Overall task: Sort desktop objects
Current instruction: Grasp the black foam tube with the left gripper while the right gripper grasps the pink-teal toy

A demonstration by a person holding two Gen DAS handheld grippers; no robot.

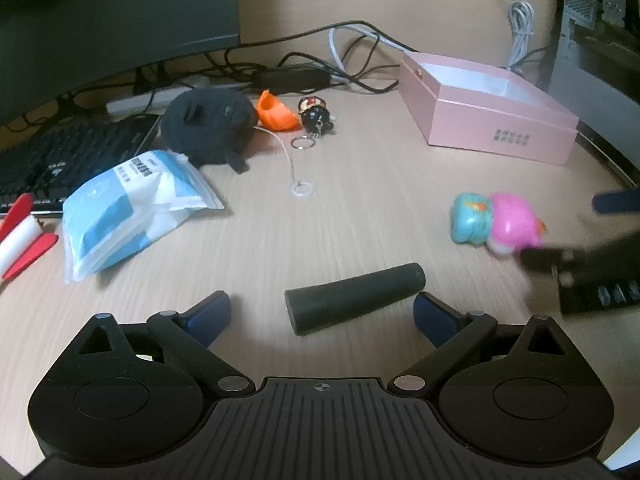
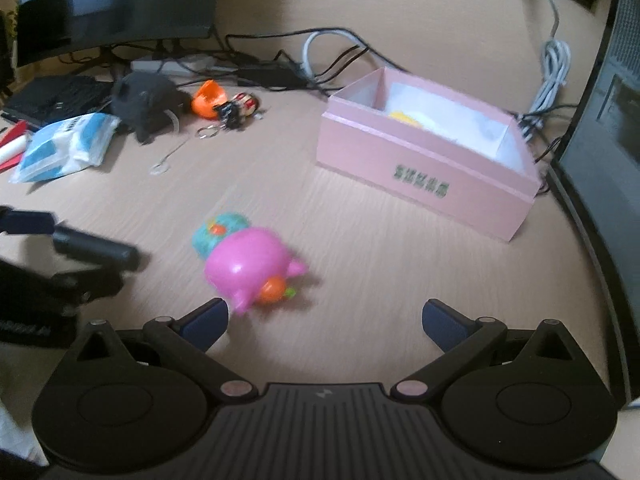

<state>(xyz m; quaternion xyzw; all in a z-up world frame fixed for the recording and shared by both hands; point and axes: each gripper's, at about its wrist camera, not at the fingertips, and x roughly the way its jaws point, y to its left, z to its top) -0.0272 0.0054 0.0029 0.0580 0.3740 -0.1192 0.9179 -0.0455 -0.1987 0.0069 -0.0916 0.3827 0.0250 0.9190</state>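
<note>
Left tongs [image 1: 322, 314]: I see them spread wide, released; nothing pressed between the pads.
Black cylinder [image 1: 355, 297]: lies on its side on the bench [image 1: 360, 208], between my left fingers, near end towards the left pad, far end just beside the right pad; I cannot tell if it touches it.
Right tongs [image 2: 326, 320]: also spread, released, low over the bench.
Pink-and-teal toy [image 2: 244, 258]: on the bench just beyond my right tongs, nearest the left pad, blurred; contact unclear.
Pink box [image 2: 424, 176]: open-topped, far right; something yellow and white inside, too blurred for me to name.
Blue-and-white pouch [image 1: 132, 210]: left, near the keyboard [image 1: 68, 152].
Far cluster: black fabric bundle [image 1: 210, 124], orange piece [image 1: 276, 114], small figurine keyring [image 1: 316, 118], close together.
Background: monitor [image 1: 116, 12] far left, cables behind the box.
</note>
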